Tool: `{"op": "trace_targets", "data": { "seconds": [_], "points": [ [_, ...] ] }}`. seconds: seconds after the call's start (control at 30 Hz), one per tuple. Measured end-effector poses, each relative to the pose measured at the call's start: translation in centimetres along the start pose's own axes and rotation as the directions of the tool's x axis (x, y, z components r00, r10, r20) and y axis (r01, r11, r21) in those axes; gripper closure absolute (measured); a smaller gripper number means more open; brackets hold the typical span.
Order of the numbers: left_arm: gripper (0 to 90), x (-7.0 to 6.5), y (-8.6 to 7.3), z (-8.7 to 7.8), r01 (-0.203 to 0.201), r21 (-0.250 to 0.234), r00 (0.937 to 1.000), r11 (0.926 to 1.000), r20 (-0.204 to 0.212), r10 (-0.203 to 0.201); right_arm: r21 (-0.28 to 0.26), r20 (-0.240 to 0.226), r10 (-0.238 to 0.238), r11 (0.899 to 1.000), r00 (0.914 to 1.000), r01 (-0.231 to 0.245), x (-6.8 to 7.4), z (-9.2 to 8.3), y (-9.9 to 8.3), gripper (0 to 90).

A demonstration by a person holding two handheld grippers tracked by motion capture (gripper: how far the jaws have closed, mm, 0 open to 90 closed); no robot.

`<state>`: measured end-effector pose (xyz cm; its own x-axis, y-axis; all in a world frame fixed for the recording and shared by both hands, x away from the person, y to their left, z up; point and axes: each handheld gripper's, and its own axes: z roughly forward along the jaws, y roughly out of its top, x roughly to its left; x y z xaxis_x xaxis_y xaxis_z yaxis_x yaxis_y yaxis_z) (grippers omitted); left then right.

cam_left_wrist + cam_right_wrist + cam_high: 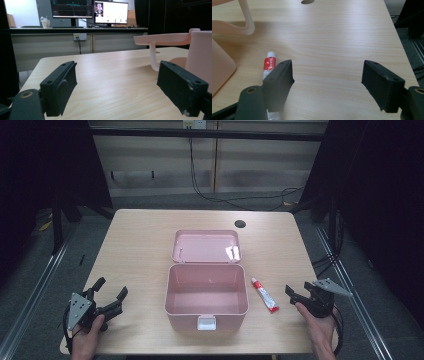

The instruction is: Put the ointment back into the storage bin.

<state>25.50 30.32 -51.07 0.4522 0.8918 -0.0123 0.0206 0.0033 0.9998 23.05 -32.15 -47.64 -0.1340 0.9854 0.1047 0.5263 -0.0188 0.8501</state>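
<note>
hiding the lower half of the small red-and-white tube, your right gripper gapes wide, empty, near the worktop's right edge; left gripper likewise wide, bare wood ahead.

No readable text anywhere. The tube on the surface has a red-and-white label w/ small print, too blurred to make out. Two monitors at the back, seen in the left gripper view, show graphs & windows, but the characters are too small to read. Pink box: no markings visible.
</note>
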Motion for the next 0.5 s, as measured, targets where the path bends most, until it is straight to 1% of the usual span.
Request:
{"op": "trace_targets", "data": {
  "seconds": [0.07,0.13,0.27,0.3,0.33,0.4,0.5],
  "points": [
    [15.8,0.0,0.0,0.0,-0.001,0.0,1.0,1.0,0.0,0.001,0.006,-0.003,-0.002,1.0,1.0,0.002,-0.03,-0.11,0.03,26.6],
    [15.8,-0.01,0.0,0.01,0.001,-0.001,1.0,1.0,0.0,-0.001,0.025,-0.021,0.002,1.0,0.9998,-0.002,-0.16,-0.21,0.1,28.4],
    [15.8,0.0,0.0,0.01,0.001,-0.001,1.0,1.0,0.0,-0.001,0.052,-0.044,0.026,0.998,0.9987,-0.023,-0.33,-0.31,0.31,33.1],
    [15.8,0.01,0.0,-0.01,-0.002,0.001,1.0,1.0,0.001,0.002,0.062,-0.046,0.035,0.998,0.9983,-0.032,-0.35,-0.31,0.36,33.0],
    [15.7,0.0,0.0,0.0,0.0,0.0,1.0,1.0,0.0,0.0,0.075,-0.058,0.039,0.997,0.9975,-0.035,-0.42,-0.34,0.52,33.0],
    [15.8,0.01,0.0,-0.01,-0.002,0.001,1.0,1.0,0.001,0.002,0.078,-0.062,0.035,0.996,0.9975,-0.03,-0.42,-0.37,0.57,33.0],
    [15.8,0.0,0.0,-0.02,-0.001,0.001,1.0,1.0,0.005,0.001,0.092,-0.08,0.026,0.996,0.9964,-0.018,-0.18,-0.52,0.81,32.6]
  ]
}}
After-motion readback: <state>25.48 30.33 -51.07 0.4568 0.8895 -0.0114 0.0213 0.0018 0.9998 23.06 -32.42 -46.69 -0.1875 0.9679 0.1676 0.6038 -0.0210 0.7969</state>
